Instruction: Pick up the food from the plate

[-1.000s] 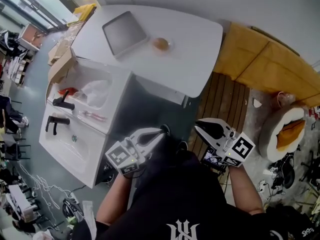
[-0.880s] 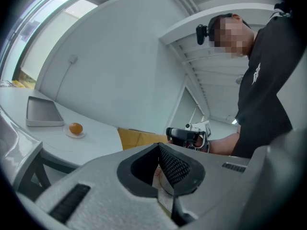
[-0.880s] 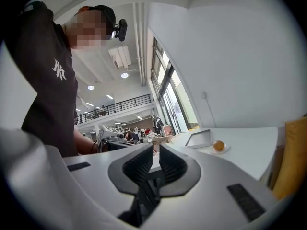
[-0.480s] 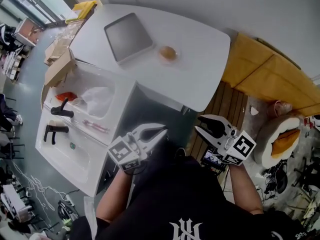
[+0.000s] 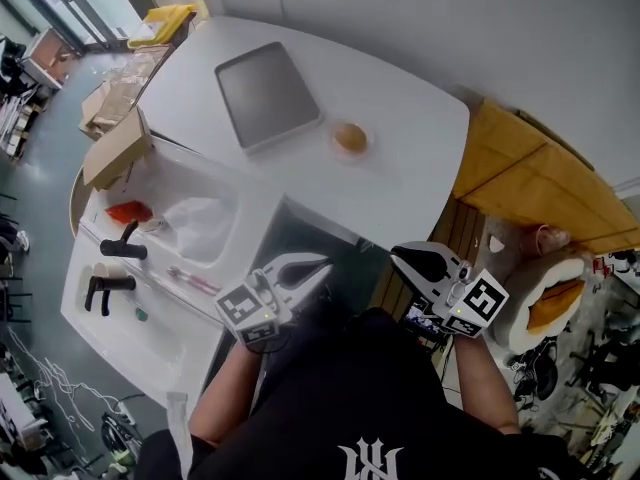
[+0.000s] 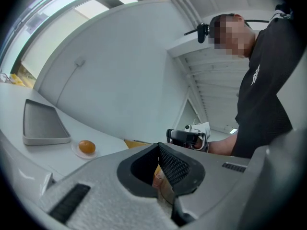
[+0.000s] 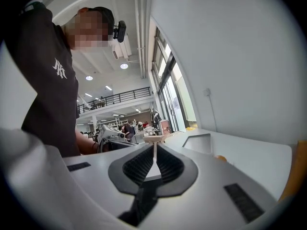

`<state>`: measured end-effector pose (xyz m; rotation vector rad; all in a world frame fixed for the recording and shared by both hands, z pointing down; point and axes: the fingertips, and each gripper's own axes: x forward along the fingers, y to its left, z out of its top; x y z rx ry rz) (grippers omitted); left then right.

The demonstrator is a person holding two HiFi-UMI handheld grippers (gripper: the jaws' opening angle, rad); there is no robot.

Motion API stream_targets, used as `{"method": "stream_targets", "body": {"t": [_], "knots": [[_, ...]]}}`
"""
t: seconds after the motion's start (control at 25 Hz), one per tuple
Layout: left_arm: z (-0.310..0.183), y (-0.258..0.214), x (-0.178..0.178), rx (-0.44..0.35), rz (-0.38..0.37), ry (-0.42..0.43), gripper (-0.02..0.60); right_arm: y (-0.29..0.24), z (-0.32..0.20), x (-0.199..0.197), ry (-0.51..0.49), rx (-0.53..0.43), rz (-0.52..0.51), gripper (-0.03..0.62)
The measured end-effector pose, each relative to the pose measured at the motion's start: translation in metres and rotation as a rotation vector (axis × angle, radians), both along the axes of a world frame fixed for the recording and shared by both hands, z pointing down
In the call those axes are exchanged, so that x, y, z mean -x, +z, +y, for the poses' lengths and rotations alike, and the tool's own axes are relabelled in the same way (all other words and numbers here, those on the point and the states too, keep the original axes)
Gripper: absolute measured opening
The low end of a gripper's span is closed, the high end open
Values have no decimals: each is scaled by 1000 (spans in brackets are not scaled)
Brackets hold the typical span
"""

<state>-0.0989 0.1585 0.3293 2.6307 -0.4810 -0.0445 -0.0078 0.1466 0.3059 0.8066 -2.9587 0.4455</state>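
The food (image 5: 349, 137) sits on its plate (image 6: 84, 155) on the table (image 5: 420, 98), far away. The right gripper (image 5: 398, 256) is closed and empty; the left gripper (image 5: 322, 264) looks closed too. Get close, open one wide, then squeeze the food softly

Grey tray (image 5: 268, 95) lies flat on white table (image 5: 405, 183). Cardboard box (image 5: 116, 151) and black taps (image 5: 124, 248) flank the sink (image 5: 190, 208).

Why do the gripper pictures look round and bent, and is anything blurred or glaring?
Left gripper view: a wide-angle lens bends straight lines and the corners go black; the tray and food stay sharp. Right gripper view: same round frame, with the windows glaring pale. Head view: the table edges bow, and there is no motion blur.
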Motion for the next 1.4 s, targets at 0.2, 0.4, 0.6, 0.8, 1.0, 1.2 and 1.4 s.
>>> {"method": "stream_targets", "body": {"t": [0.2,0.4,0.6,0.8,1.0,1.2,1.4], "knots": [[-22,15,18,10,0,-6,6,-2,-30,12,0,-8,2,6],[-49,20,15,27,-23,-42,6,3,-61,5,-10,6,-18,5],[-88,22,20,28,-45,-111,6,19,-100,3,-58,21,-35,6],[-133,31,19,58,-86,-165,6,30,-151,0,-98,34,-26,6],[-173,44,0,81,-112,-195,6,50,-199,-26,-130,31,53,6],[-201,54,-13,91,-151,-208,6,65,-229,-43,-124,52,37,8],[-232,58,-25,93,-119,-216,6,85,-254,-40,-140,86,45,109]]}}
